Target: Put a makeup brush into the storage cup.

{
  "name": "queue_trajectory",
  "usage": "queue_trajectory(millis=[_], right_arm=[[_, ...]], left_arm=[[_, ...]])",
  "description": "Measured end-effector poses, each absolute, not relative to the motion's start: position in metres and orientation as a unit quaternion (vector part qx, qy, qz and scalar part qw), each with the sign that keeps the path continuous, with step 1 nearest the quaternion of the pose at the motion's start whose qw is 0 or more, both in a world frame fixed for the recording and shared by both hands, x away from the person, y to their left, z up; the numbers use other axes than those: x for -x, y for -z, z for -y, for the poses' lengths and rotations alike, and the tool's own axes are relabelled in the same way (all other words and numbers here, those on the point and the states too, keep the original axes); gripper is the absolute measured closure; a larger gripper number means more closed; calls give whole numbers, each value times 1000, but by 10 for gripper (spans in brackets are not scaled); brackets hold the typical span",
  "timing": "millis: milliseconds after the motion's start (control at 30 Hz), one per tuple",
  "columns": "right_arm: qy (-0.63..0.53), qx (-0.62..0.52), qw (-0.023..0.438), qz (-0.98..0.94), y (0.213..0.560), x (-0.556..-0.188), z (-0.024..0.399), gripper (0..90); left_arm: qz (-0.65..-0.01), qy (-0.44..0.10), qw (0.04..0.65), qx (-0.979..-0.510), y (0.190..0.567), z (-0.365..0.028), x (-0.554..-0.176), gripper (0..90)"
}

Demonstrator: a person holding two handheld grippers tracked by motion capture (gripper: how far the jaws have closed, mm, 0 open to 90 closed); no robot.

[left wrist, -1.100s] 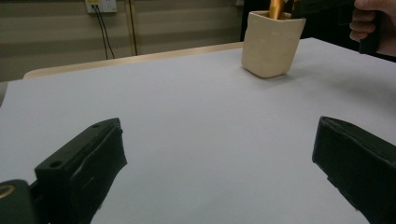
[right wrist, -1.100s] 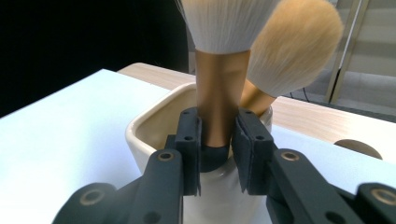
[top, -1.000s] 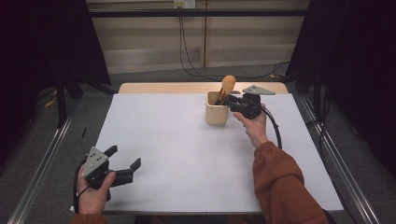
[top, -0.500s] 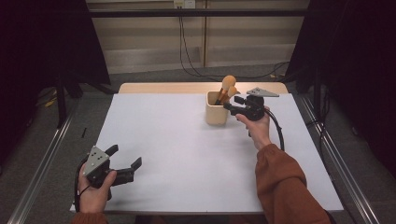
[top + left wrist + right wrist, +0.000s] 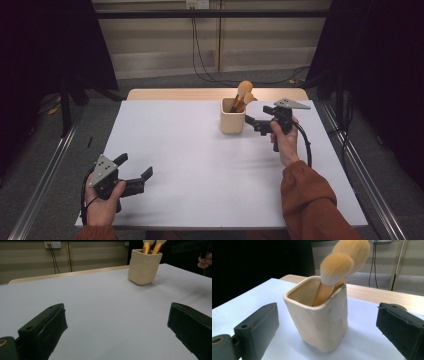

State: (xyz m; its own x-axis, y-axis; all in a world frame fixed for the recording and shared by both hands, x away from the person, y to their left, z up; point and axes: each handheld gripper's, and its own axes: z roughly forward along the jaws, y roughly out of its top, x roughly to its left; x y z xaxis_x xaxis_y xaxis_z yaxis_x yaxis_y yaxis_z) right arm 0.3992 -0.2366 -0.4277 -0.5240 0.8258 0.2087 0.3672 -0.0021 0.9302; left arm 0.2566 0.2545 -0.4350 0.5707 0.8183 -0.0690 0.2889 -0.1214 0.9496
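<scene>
My right gripper (image 5: 256, 123) sits just beside the cream ceramic cup (image 5: 232, 115) at the far right of the white table (image 5: 200, 165), its jaws having just opened wide with nothing pressed between them. Two makeup brushes (image 5: 337, 270) stand bristles-up in the cup. My left gripper (image 5: 134, 175) rests at the near left corner, well apart from it, jaws spread and empty.

White table (image 5: 200, 165) with wood edge (image 5: 175, 94) at far side, metal rails (image 5: 45, 175) along both sides, grey floor (image 5: 165, 80), cables (image 5: 200, 60) hanging from wall outlet (image 5: 196, 4), dark curtains (image 5: 45, 45).
</scene>
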Motion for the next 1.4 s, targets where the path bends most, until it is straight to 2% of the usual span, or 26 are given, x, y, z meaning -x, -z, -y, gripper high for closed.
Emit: queue_trajectory(millis=[167,267,567,1400], right_arm=[[-562,-433,216,-670,424,-388,238,28],[-545,-447,245,-666,422,-382,236,22],[-530,-440,270,-672,425,-367,237,23],[-531,-441,273,-671,432,-318,250,1]], left_arm=[[-393,-250,534,-706,435,-257,-254,20],[-395,-249,534,-705,435,-258,-253,20],[-391,-253,536,-704,434,-259,-252,20],[-392,-256,535,-703,434,-262,-248,20]])
